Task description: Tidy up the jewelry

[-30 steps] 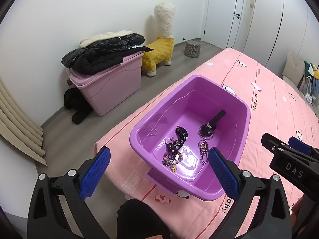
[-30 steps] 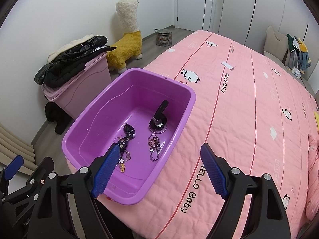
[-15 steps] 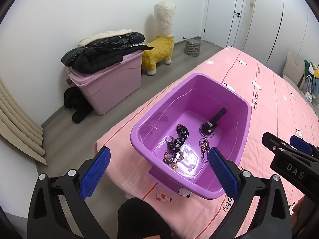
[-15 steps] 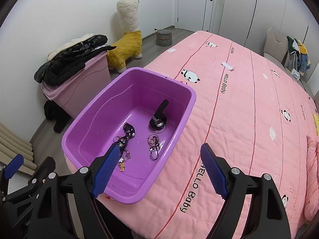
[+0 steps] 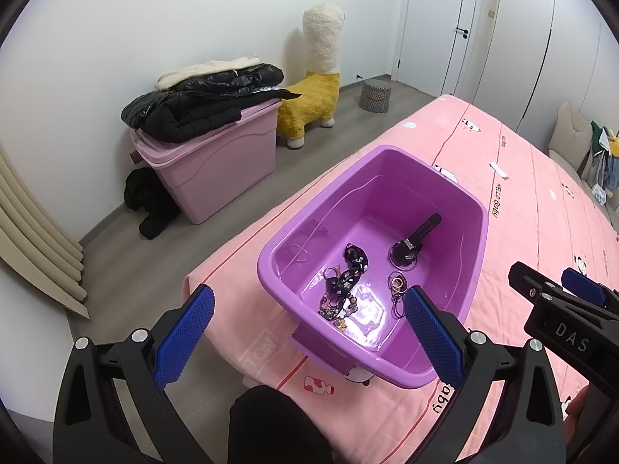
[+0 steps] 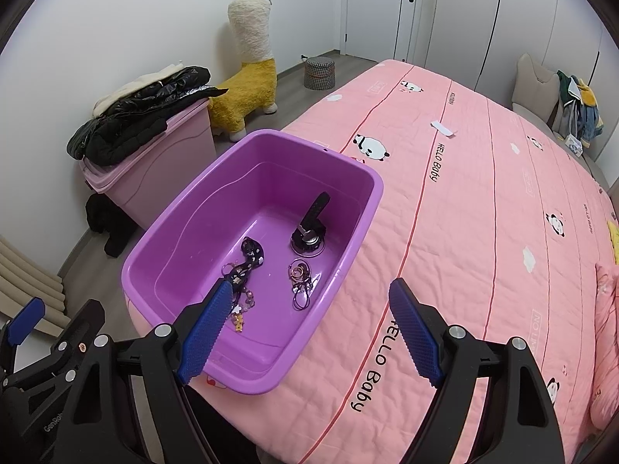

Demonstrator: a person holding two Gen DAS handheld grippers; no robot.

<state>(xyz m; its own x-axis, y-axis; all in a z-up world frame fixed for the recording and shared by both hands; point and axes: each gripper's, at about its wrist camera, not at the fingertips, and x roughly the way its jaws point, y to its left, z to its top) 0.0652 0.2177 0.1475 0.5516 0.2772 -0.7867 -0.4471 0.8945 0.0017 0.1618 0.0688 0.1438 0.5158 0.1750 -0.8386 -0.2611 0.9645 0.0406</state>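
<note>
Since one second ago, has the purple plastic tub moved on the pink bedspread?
No. The purple plastic tub sits beside the same "HELLO Baby" print on the pink bedspread.

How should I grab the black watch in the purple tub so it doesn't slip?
Probably pinch the watch by its flat black strap, coming straight down from above with a finger on each long edge. The strap sticks out toward the far wall of the purple tub, clear of the other jewelry, while the round face looks wider and smoother to grip.

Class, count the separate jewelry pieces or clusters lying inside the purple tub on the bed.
3: a black watch toward the far right, a dark beaded tangle at the middle, and a bunch of rings nearer right. Tangled pieces may hide more.
</note>
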